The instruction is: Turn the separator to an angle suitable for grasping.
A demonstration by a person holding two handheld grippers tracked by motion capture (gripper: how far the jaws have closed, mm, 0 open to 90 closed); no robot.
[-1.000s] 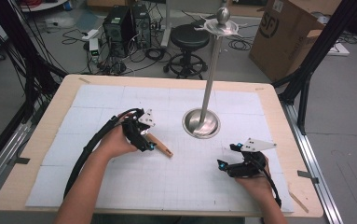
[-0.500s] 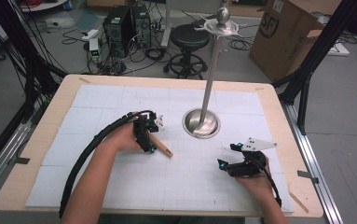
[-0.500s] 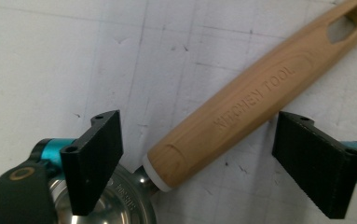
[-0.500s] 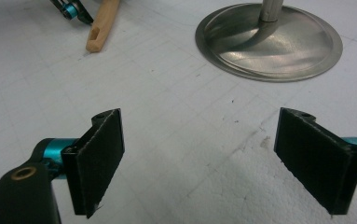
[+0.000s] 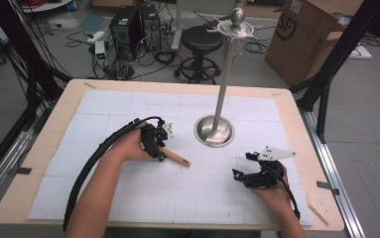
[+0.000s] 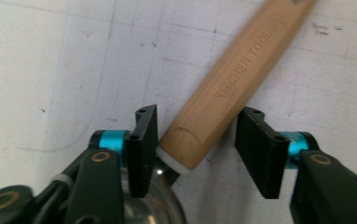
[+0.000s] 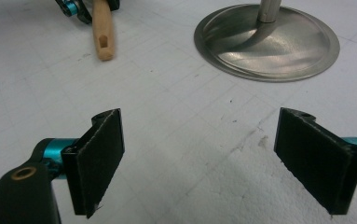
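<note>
Left hand-held gripper [image 6: 197, 149] released, jaws astride wooden handle [image 6: 234, 86] w/o clamping, mid-desk [image 5: 38, 163]; right hand-held gripper [image 7: 213, 158] released, well apart.

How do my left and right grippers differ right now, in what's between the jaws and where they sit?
The left gripper has the wooden handle between its jaws, one jaw at its end and a gap at the other; the right gripper has bare mat between its jaws. The left sits beside the metal stand base, at its left; the right sits nearer the person, at the table's right side. Both stand open and low over the mat.
</note>
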